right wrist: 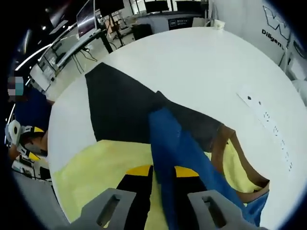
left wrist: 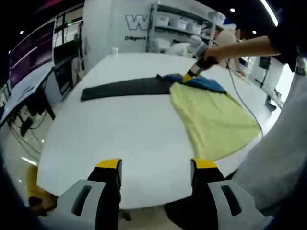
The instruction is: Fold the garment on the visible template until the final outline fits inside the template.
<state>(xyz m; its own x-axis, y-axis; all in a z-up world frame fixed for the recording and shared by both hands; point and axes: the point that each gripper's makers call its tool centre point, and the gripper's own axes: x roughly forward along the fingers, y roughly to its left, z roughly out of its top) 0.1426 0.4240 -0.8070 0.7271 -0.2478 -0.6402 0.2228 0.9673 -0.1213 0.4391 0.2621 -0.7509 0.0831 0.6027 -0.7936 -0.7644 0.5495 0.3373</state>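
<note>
Right hand-held gripper (right wrist: 160, 171) clamped on blue garment (right wrist: 175, 143) — left hand-held gripper (left wrist: 157, 165) jaws apart, empty.

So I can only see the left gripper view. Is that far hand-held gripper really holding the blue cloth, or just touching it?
Observer: Holding it. In the right gripper view the blue cloth passes between the jaws of the right hand-held gripper, which are closed on it.
Visitor: Is there anything past it on the table that I can't make out?
Observer: Yes, a white paper strip with small dark marks lies on the bare table, apart from the cloths.
</note>
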